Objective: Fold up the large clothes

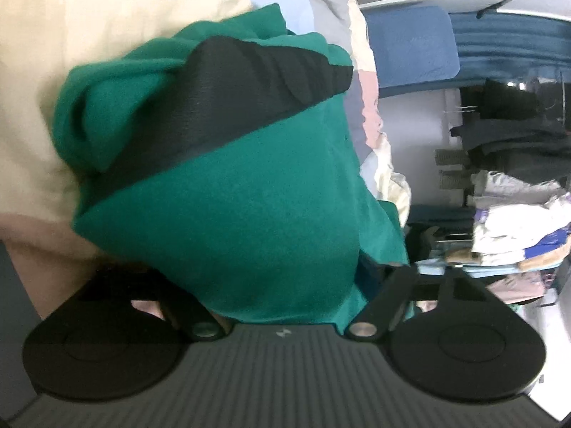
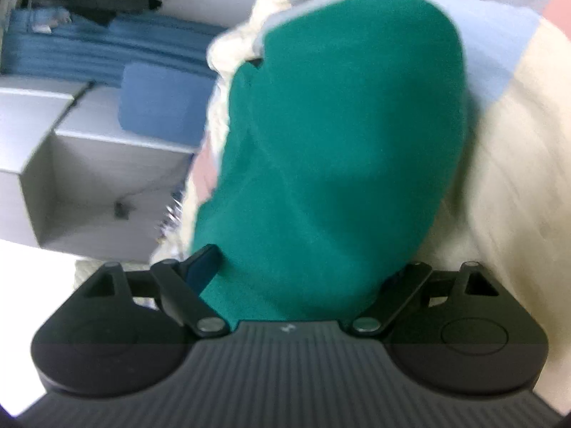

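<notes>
1. The left claw [image 1: 282, 296] is sitting with the green garment [image 1: 249, 196] bunched right in front of it, the cloth draping over the space between its arms and hiding the fingertips.
2. The linkage arms are standing fairly wide, cloth filling the gap; whether the fingers are pinching it I cannot tell.
3. A black band [image 1: 232, 92] is crossing the garment diagonally ahead of the left claw, with a folded green lump just to its left.
4. A pale quilt [image 1: 71, 53] with cream, pink, grey and light blue patches is lying under and beyond the garment.
5. Off to the left claw's right, a blue cushion [image 1: 410, 46] and a heap of mixed clothes [image 1: 517, 232] are showing.
6. The right claw [image 2: 289, 285] is likewise facing the green garment [image 2: 339, 142], which is rising ahead of it and covering the fingertips; its grip cannot be told either.
7. The picture here is blurring with motion.
8. To the right claw's left, grey boxes [image 2: 89, 149] and blue cloth [image 2: 89, 46] are lying.
</notes>
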A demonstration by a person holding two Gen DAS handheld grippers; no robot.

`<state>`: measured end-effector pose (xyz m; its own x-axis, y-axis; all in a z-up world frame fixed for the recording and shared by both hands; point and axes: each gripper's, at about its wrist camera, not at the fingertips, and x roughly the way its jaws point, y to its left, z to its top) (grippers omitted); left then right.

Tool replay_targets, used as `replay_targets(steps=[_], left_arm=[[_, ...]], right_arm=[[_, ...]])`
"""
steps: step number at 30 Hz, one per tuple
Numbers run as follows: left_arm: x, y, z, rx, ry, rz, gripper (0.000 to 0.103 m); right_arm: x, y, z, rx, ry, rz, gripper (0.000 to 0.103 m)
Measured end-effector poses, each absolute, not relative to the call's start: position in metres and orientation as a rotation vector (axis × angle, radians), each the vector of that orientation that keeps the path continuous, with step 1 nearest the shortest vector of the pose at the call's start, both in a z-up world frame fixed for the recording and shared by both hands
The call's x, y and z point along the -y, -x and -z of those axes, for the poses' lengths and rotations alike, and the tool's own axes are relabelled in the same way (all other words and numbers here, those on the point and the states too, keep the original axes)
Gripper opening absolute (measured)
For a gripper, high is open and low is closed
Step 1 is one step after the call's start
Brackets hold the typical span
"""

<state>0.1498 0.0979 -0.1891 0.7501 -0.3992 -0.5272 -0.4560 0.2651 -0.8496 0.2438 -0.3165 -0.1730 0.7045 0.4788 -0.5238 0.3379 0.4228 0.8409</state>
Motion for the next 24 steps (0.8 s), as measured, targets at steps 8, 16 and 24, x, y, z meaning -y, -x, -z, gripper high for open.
replay_targets(steps=[8,16,24], left_arm=[[-0.096,-0.133,0.163,-0.713,1.241,-0.012,0.022],[-0.097,-0.086,0.124,-0.676,1.178,0.025,0.019],[-0.093,-0.035,0.084,-0.724,1.133,0.041,0.019]], right_arm=[[0.306,-0.234,0.142,-0.803,-0.935,-0.163,0.028],[0.299,-0.197,0.103,-0.759,-0.790,-0.233,0.022],[0.314,-0.142,0.072,-0.750,-0.725,-0.307,0.022]])
